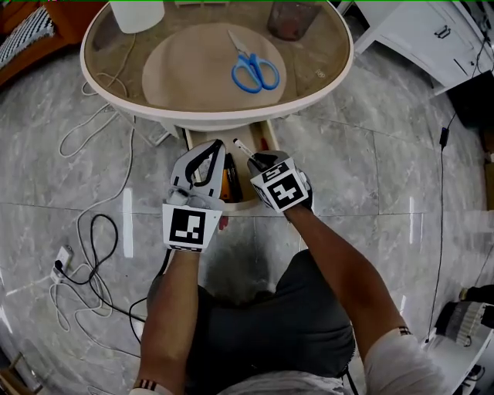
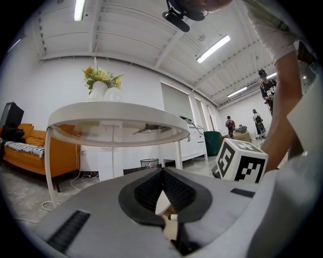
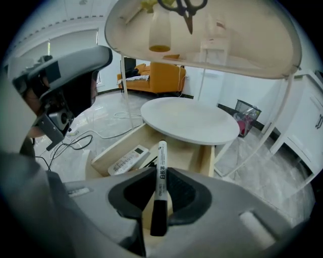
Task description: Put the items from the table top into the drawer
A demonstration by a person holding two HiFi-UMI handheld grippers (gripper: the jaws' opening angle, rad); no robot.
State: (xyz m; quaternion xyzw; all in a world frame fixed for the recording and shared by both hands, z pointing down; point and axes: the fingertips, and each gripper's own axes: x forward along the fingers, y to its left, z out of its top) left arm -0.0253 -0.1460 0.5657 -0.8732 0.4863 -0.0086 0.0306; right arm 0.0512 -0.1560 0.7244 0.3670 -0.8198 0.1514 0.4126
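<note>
A white marker with a black cap (image 3: pixel 162 166) is pinched between the pads of my right gripper (image 3: pixel 160 187), tip pointing down at the open wooden drawer (image 3: pixel 107 151). From the head view the marker (image 1: pixel 245 147) juts from the right gripper (image 1: pixel 258 160) just over the drawer (image 1: pixel 241 204) under the round table. A white remote (image 3: pixel 128 158) lies in the drawer beside dark items. My left gripper (image 1: pixel 217 146) hovers beside the drawer's left half, its tips meeting with nothing between them (image 2: pixel 162 174). Blue scissors (image 1: pixel 255 71) lie on the glass table top (image 1: pixel 324 73).
A white vase (image 1: pixel 137 14) and a dark cup (image 1: pixel 292 19) stand at the table's far edge. Cables (image 1: pixel 93 254) trail over the marble floor at the left. A white cabinet (image 1: pixel 421 31) stands at the upper right. A round lower shelf (image 3: pixel 189 120) sits above the drawer.
</note>
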